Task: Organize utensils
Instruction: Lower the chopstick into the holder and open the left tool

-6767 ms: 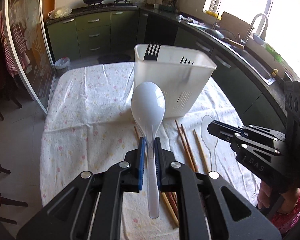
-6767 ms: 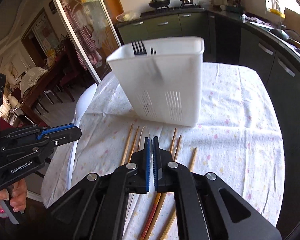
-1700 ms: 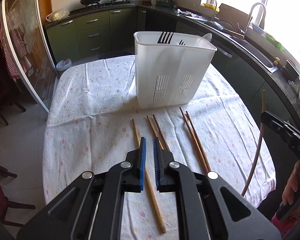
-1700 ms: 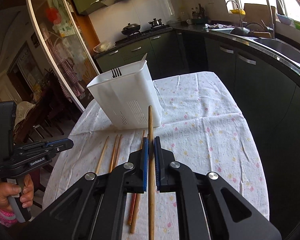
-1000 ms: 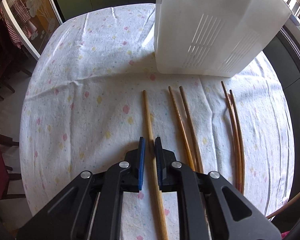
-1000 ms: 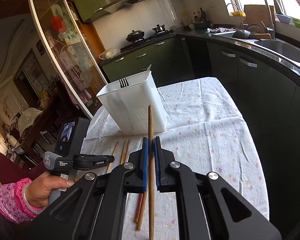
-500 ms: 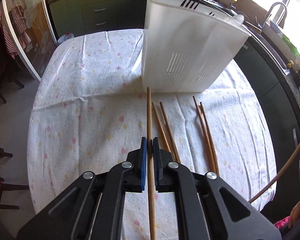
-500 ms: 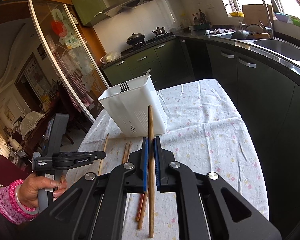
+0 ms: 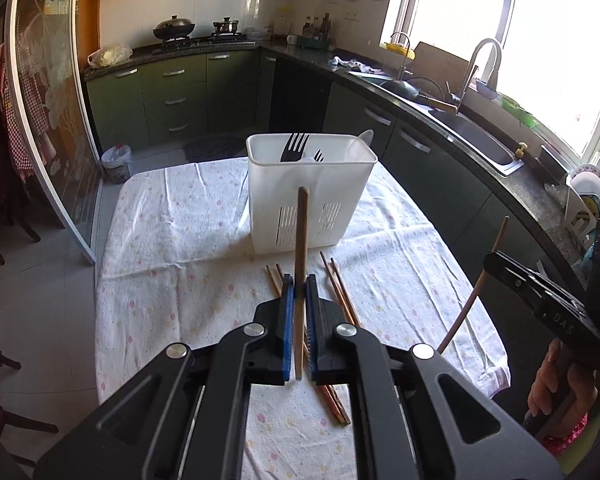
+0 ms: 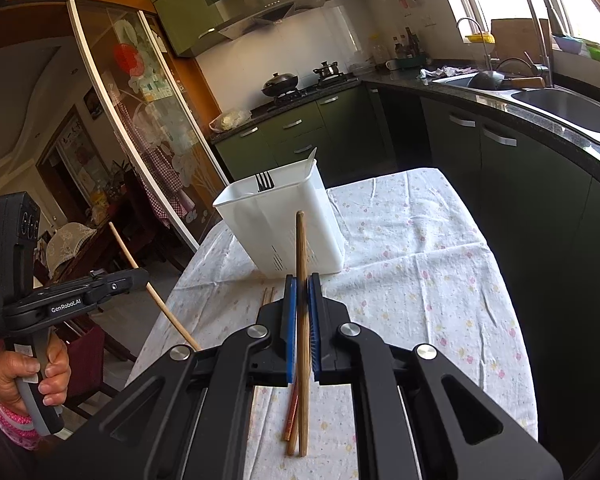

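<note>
While each gripper pinches a single wooden chopstick, both sticks hang above the table! Left gripper (image 9: 297, 286) clamps its chopstick (image 9: 301, 240) upright, tip toward the white utensil caddy (image 9: 310, 200). Right gripper (image 10: 301, 287) grips the other chopstick (image 10: 301, 256). Four loose chopsticks (image 9: 338, 284) lie on the floral tablecloth (image 9: 160, 248) before the caddy, black forks (image 9: 294, 147) poking out.

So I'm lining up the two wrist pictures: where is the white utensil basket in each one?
Left wrist view: the white utensil basket stands at the centre, straight beyond the left gripper and the chopstick it holds.
Right wrist view: it sits just left of centre, tilted by the lens, beyond the right gripper.
Shared landmark: the black fork sticking out of the basket.
</note>
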`<state>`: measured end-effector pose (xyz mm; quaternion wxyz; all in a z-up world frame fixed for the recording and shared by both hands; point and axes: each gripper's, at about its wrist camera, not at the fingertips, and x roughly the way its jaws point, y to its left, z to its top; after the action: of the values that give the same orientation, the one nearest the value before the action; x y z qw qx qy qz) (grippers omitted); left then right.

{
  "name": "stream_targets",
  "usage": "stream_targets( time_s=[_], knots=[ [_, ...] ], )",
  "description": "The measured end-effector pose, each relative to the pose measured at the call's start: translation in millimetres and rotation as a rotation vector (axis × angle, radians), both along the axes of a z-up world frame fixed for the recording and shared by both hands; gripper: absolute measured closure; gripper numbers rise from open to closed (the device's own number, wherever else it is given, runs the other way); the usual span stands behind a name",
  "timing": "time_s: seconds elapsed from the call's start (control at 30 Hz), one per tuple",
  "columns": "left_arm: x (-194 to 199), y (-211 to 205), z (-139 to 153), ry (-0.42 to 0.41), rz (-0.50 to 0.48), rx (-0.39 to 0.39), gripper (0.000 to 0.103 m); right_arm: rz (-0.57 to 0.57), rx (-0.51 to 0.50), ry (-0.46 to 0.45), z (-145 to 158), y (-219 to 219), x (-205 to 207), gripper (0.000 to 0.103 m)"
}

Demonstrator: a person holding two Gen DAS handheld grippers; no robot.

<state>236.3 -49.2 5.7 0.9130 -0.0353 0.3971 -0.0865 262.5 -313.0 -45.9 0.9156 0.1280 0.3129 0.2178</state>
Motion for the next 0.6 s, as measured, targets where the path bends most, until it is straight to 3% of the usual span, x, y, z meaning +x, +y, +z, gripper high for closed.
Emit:
stream_targets(
  time_s=[0.2, 0.6],
  knots=[
    [2, -6, 37, -0.081, -0.014, -0.02, 0.097, 0.005, -0.005, -0.037, 13, -2, -4, 0.096],
    [46, -6, 129, -0.319, 0.037, -0.043, 0.097, 0.001, 0.02, -0.053, 20, -13, -6, 0.096]
  ],
)
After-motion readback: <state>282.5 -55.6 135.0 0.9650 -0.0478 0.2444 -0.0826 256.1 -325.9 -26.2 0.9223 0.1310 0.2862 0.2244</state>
